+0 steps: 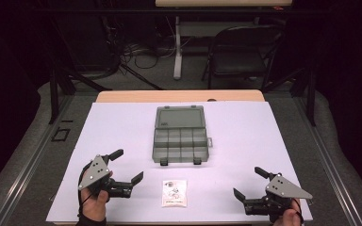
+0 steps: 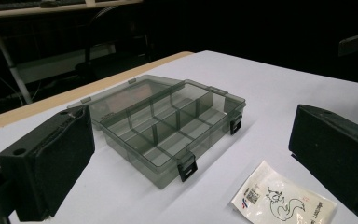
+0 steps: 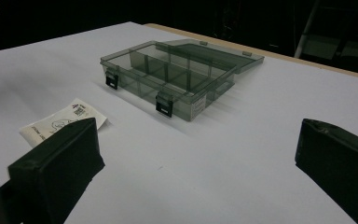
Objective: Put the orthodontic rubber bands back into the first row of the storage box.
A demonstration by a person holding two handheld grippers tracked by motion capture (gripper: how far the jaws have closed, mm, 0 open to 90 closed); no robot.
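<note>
The compartment box [image 1: 180,134] sits open near the middle of the white table [image 1: 113,127], its smoky clear lid folded flat behind it toward the far wooden edge of the table. The tray part is split into small cells in two rows, and two black latches hang off its near wall. All the cells I can see into look bare.

Just in front of the box, a little toward the person, lies a small white packet [image 1: 174,192] flat on the table — it has a line drawing that looks like a squirrel and some print on it. Packet and box are apart, not touching.

The left gripper [image 1: 128,165] hovers to the left of the packet, well short of the box, its jaws spread wide with nothing between them. From its own camera the box shows between the two black jaws, the packet low and to the right.

The right gripper [image 1: 247,182] is off to the right of the packet, farther from the box than the left one — its jaws are also spread apart and hold nothing. A hand [image 1: 94,203] grips the left tool at the near edge of the table.
</note>
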